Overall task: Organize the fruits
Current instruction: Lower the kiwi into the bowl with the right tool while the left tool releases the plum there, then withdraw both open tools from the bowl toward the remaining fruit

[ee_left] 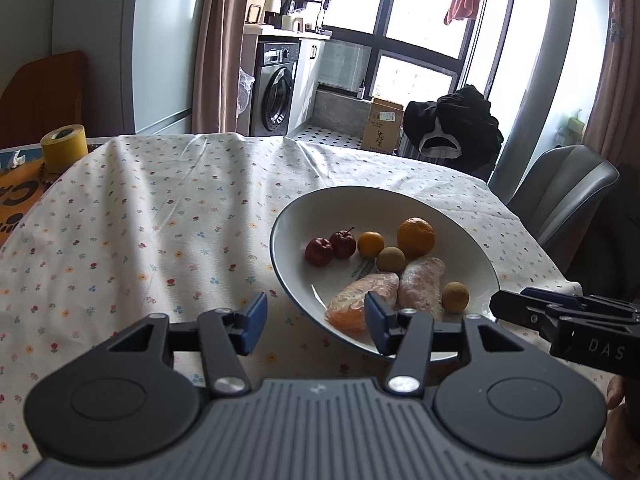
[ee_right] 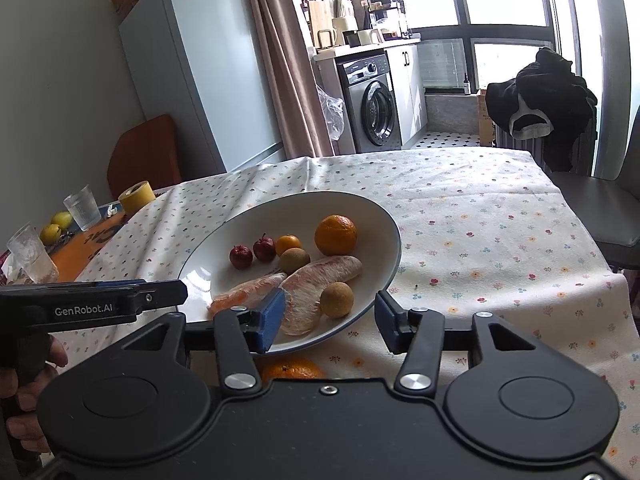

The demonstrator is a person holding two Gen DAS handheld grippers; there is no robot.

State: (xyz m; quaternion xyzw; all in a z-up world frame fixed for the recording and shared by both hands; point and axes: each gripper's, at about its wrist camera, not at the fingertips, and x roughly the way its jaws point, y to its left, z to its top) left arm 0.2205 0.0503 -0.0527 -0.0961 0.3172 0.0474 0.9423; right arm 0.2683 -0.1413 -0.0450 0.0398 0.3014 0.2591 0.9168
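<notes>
A glossy white oval plate [ee_right: 384,216] is seen on the floral tablecloth [ee_right: 480,208]. It holds two dark red fruits, two smooth oranges, two round tan fruits and two film-wrapped wedges. The right gripper [ee_right: 330,318] is spread wide, empty, the plate's five-o'clock rim between its fingers. The left gripper [ee_left: 316,326], equally wide and empty, straddles the seven-o'clock rim.

The right gripper [ee_right: 330,322] hangs with jaws spread wide over the near rim of the white bowl [ee_right: 224,236] of fruit. An orange [ee_right: 294,368] lies on the counter [ee_right: 480,216] at 6 o'clock, outside the bowl.
</notes>
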